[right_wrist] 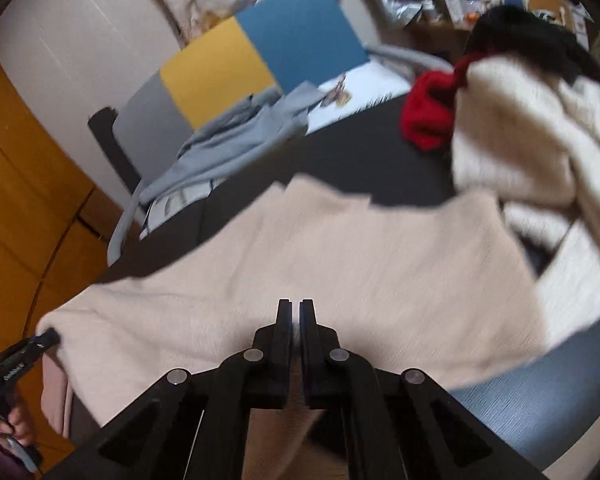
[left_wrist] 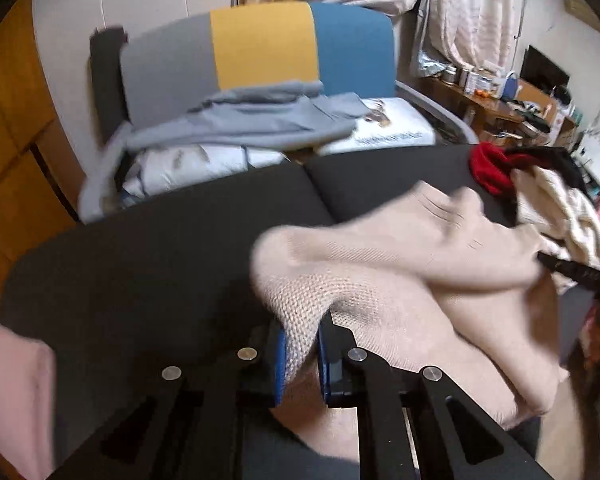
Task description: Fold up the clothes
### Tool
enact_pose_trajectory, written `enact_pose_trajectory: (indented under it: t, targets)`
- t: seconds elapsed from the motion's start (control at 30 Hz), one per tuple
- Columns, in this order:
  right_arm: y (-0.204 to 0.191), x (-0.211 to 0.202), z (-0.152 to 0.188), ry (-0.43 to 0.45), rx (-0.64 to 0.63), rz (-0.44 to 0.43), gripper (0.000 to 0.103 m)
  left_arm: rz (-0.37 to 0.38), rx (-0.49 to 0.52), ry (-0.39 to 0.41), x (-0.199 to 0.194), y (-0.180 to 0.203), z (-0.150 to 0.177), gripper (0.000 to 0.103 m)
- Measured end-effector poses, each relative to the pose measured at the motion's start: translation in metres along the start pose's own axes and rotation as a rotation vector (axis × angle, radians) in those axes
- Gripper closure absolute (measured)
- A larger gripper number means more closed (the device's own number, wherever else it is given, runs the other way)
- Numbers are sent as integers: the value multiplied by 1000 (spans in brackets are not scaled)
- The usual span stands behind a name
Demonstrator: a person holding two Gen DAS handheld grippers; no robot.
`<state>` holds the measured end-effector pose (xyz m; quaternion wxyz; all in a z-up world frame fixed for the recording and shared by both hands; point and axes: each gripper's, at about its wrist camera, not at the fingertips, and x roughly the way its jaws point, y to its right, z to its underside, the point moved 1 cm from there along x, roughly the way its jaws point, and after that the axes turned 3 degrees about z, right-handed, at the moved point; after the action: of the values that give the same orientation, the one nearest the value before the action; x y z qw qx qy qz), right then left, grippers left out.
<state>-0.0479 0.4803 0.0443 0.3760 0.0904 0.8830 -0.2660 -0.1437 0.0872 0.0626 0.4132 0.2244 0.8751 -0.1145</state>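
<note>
Tongs on the left [left_wrist: 302, 354] pinch a bunched edge of the beige sweater [left_wrist: 440, 280], and the right tongs [right_wrist: 296, 320] clench its near hem. It drapes across the dark tabletop [left_wrist: 160, 248]. Farther right lies a heap of cream and red clothes [right_wrist: 520, 140]; beyond, a grey garment [left_wrist: 252, 120] on a chair.

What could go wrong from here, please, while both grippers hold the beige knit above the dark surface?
1. The left gripper pinches only a bunched edge of the beige knit; it might slip out.
2. The right gripper is close to the cream garment and red garment, so a swing could drag them.
</note>
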Motion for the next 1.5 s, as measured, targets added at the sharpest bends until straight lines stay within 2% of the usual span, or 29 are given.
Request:
enact_pose_trajectory:
  t: [0.07,0.1,0.17,0.2,0.23,0.27,0.3,0.33,0.4,0.43,0.53,0.6,0.7,0.73,0.77,0.8,0.83,0.87,0.9,1.0,1.07,1.2,1.23,1.33,1.4,1.47,1.5]
  targets:
    - [5,7,-1,-9,-4,54,100,-71,42,3,7,1,-9,89]
    - [7,12,1,-22,-5,85,100,-97,59,-21,20,2,-13,88]
    - [12,38,7,-108,34,106,94,-129,69,-86,38,-1,-10,85]
    - [17,39,10,-123,53,104,89,-123,51,-115,47,-4,-2,85]
    - [16,33,18,-119,64,98,74,-108,28,-127,52,-7,6,84]
    - [15,27,27,-118,75,88,74,-96,2,-135,55,-11,15,81]
    - [12,21,38,-130,83,51,73,-83,-23,-143,57,-14,24,73]
    - [8,14,49,-142,91,13,68,-73,-47,-150,60,-18,34,66]
    - [3,5,71,-180,112,-65,61,-66,-96,-146,62,-26,52,32]
    - [0,3,82,-204,123,-102,59,-60,-123,-143,62,-30,62,28]
    - [-18,3,111,-270,105,-136,54,-12,-215,-164,65,-41,87,26]
    - [-39,5,125,-289,19,-122,53,12,-229,-169,66,-35,90,19]
    - [-76,22,132,-295,-141,-73,47,41,-206,-163,65,-17,85,18]
    - [-87,28,131,-285,-194,-49,47,51,-198,-160,64,-11,84,19]
    - [-98,31,135,-254,-267,-28,53,60,-191,-158,64,-4,82,33]
    - [-103,32,138,-234,-292,-31,61,70,-183,-156,64,2,80,57]
    - [-104,36,136,-228,-299,-44,82,80,-176,-154,63,8,79,71]
    - [-103,36,130,-225,-279,-75,86,89,-168,-151,63,14,77,94]
    - [-99,31,124,-207,-252,-81,87,99,-160,-149,62,20,75,93]
    - [-80,-7,94,-68,-173,-81,92,129,-138,-136,59,37,70,93]
    - [-61,-38,75,36,-136,-22,96,163,-126,-89,41,43,61,93]
    - [-16,-68,50,135,-57,99,96,265,-108,-62,20,54,49,93]
    - [-2,-70,45,141,-32,129,96,274,-93,-76,24,57,49,92]
    - [37,-51,47,68,48,183,94,274,-43,-161,45,75,64,92]
    - [50,-30,59,-36,56,260,88,267,-17,-221,60,81,78,92]
    - [50,-32,70,-37,39,331,76,273,-24,-247,65,80,87,92]
    - [43,-39,76,-11,29,341,76,280,-37,-251,64,78,90,92]
